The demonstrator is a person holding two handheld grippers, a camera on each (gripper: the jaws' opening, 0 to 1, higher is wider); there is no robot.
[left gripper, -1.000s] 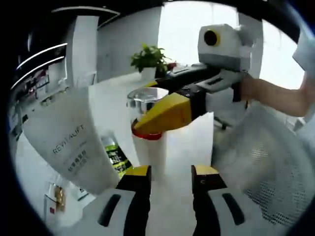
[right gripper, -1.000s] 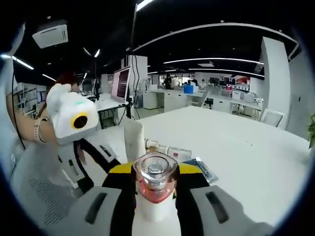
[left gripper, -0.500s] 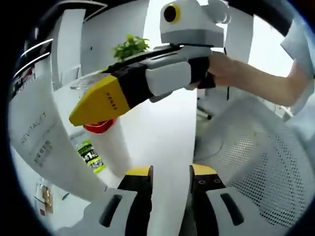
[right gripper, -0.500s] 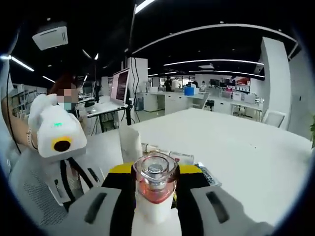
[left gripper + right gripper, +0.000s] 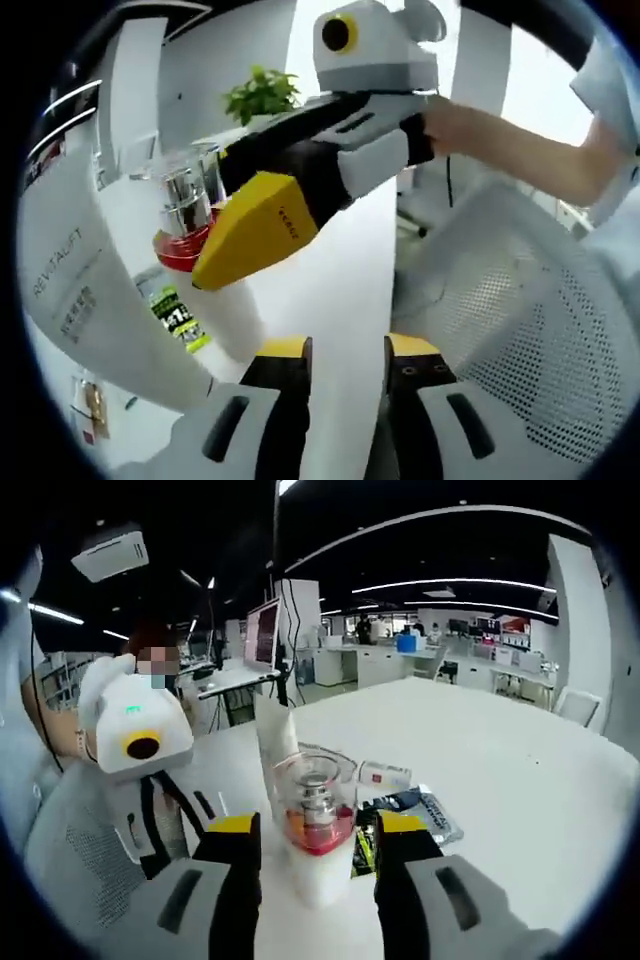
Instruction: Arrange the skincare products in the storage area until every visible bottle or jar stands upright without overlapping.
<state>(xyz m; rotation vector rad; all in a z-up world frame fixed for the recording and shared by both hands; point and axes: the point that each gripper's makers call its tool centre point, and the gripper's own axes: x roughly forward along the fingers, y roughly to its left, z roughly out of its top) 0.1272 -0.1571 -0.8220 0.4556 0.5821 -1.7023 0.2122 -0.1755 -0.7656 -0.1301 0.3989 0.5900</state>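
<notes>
Two views told much the same story. From the left gripper view, the left gripper (image 5: 345, 350) sat at six o'clock with its jaws a little apart and nothing between them, hovering over the white table (image 5: 350, 270). At nine o'clock leaned a tall white tube (image 5: 85, 290), tilted in the frame, though the view itself rolled, so I could not say it truly leaned. Toward ten o'clock stood the pump bottle (image 5: 185, 215), white-bodied with a red collar and clear cap, and the right gripper (image 5: 255, 235) crossed just in front of it; a green-labelled sachet (image 5: 180, 320) lay low at eight o'clock.

From the right gripper view, the right gripper (image 5: 312, 832) had its jaws spread either side of the pump bottle (image 5: 318, 825), flanking it without touching, the bottle upright on the table (image 5: 520, 770). Flat packets (image 5: 410, 805) lay just behind it at two o'clock.

I judged the bottle freshly set down; next would be drawing clear without nudging it, then tending the remaining items.
</notes>
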